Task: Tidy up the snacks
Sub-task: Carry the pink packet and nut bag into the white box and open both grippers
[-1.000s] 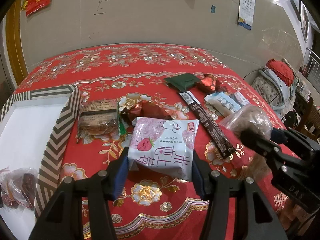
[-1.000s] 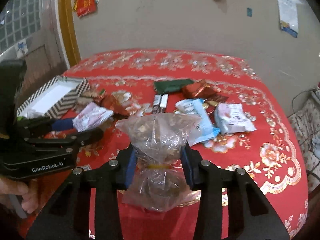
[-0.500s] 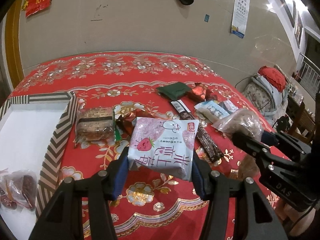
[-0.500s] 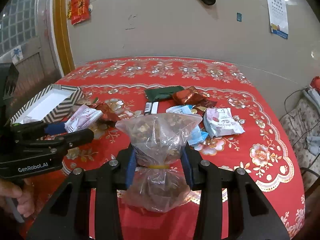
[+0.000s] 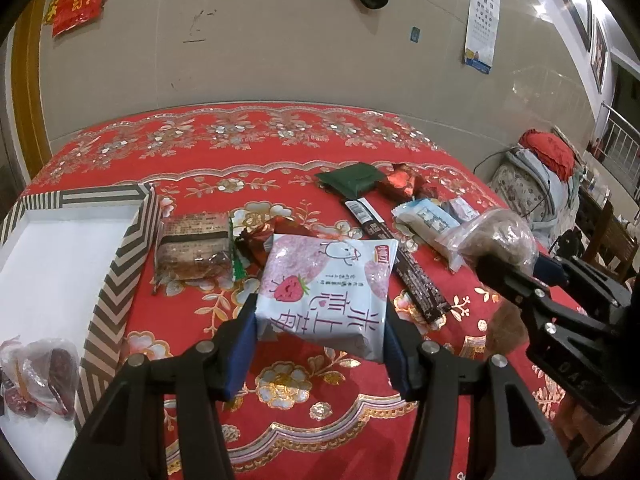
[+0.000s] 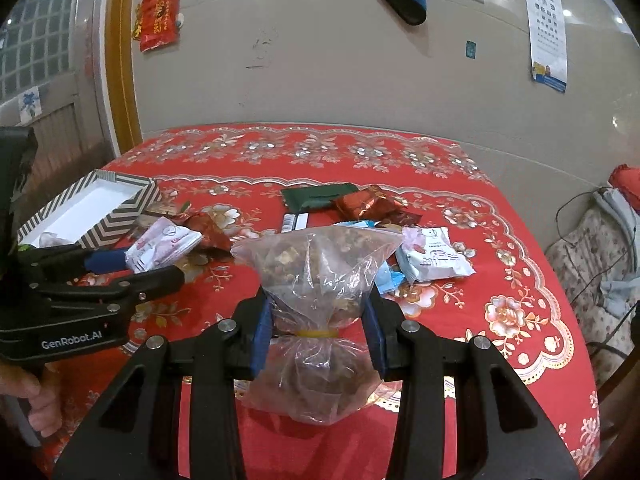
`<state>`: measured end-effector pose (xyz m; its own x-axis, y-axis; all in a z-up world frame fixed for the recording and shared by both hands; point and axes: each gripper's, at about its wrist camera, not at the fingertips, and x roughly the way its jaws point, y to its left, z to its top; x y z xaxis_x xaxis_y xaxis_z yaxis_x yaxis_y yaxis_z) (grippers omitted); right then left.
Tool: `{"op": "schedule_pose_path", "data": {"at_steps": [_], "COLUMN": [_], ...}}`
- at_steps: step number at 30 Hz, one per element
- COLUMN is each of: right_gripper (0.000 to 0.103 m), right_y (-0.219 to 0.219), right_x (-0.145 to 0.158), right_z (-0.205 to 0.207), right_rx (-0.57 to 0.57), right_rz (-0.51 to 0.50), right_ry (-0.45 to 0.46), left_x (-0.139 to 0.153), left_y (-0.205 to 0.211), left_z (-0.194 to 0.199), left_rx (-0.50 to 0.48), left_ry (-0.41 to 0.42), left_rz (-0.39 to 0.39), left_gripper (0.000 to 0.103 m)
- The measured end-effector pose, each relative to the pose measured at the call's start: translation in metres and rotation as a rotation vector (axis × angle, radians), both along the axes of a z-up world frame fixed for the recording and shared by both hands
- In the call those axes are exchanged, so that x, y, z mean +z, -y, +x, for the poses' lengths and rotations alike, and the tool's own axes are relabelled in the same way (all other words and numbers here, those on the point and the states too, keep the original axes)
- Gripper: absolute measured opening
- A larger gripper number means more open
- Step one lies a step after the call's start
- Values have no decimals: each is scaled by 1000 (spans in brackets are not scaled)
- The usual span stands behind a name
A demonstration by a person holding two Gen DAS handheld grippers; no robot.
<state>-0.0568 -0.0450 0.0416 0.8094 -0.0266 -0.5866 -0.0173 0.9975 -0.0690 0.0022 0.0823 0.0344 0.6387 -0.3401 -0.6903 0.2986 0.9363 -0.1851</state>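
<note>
Little has changed over the last second: both claws have stayed lifted above the red flowered tabletop (image 5: 304, 152), each with the same snack, while the views have tipped up slightly to show more wall. My reading is that both picks are done and the carry to the box has not begun.

The left claw (image 5: 320, 340) is clamped on a pink-and-white strawberry packet (image 5: 326, 284), held clear of the cloth. The right claw (image 6: 318, 332) is clamped on a clear bag of brown snacks (image 6: 316, 280), its pads pinching near the yellow band at the bag's neck.

The left view shows the striped box (image 5: 120, 272) at near left, with one wrapped snack (image 5: 38, 376) already inside at its near corner; a brown packet (image 5: 194, 244) lies just right of the box. The right view instead shows the hand (image 6: 28, 396) holding the left claw, and a white packet (image 6: 434, 256) on the right, beyond the bag.
</note>
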Motion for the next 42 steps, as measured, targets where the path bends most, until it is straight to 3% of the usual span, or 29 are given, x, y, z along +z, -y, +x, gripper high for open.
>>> {"op": "schedule_pose_path", "data": {"at_steps": [5, 8, 12, 20, 27, 35, 42], "right_gripper": [39, 39, 39, 39, 39, 39, 39], "right_y": [-9, -24, -60, -153, -221, -251, -256], "right_x": [0, 1, 14, 30, 19, -3, -13], "right_z": [-1, -2, 0, 19, 49, 80, 87], "right_rx": [1, 12, 84, 276, 387, 397, 380], "right_rz": [-49, -64, 1, 40, 50, 96, 86], "right_ry": [8, 3, 35, 57, 0, -88, -114], "left_x": [7, 21, 36, 63, 43, 20, 13], "left_y": [-5, -16, -50, -155, -220, -219, -221], "left_z": [0, -11, -16, -27, -22, -20, -20], "left_rx": [19, 32, 78, 230, 369, 406, 416], "left_ry": [-29, -9, -14, 21, -39, -75, -103], "left_rz": [-15, 13, 10, 11, 108, 211, 212], "left_gripper": [58, 58, 58, 58, 58, 58, 58]}}
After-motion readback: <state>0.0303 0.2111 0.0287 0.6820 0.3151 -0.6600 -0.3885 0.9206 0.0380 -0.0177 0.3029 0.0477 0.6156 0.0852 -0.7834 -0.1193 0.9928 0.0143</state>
